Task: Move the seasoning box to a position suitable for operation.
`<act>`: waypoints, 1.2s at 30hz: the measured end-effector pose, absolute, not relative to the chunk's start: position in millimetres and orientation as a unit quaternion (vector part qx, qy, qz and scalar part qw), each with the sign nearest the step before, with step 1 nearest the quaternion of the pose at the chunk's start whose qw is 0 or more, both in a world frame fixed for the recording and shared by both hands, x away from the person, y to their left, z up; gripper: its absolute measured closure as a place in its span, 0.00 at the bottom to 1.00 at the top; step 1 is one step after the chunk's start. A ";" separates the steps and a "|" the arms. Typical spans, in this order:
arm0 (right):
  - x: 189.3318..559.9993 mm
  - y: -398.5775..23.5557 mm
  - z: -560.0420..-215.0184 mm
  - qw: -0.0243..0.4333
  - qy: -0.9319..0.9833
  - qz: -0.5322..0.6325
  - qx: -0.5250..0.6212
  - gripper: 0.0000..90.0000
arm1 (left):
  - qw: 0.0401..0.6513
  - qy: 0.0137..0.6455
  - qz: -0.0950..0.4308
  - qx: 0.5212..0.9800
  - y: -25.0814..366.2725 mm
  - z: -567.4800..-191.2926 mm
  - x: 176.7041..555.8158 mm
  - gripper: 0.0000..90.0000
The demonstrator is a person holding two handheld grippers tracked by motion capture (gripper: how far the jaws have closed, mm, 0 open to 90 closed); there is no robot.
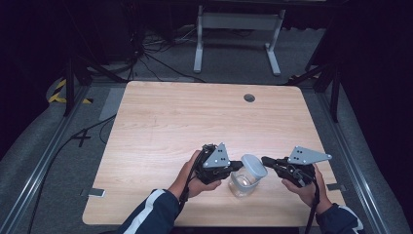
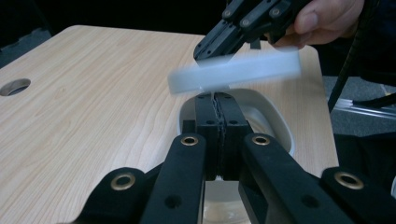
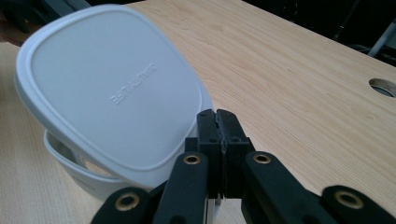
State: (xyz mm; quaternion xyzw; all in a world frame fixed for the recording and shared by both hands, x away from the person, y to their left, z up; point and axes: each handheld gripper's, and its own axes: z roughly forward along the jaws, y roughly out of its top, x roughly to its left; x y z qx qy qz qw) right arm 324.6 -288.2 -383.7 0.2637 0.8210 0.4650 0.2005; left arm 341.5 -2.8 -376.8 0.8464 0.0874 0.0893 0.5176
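Observation:
A small clear container with a white rim stands near the table's front edge. My left gripper is shut on its near rim, the jaws pressed together over the wall. A white rounded lid hangs tilted just above the container's mouth. My right gripper is shut on the lid's edge. In the right gripper view the lid covers most of the container, with the jaws clamped on its near edge. In the left gripper view the right gripper holds the blurred lid.
The wooden table has a round cable hole near its far edge. A white desk frame and cables stand on the floor beyond. The front edge lies close behind both hands.

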 end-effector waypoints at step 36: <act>316.4 -344.8 -397.1 0.220 0.826 0.424 0.298 0.90 | 0.492 0.061 0.108 0.862 -50.8 -346.1 370.6 0.97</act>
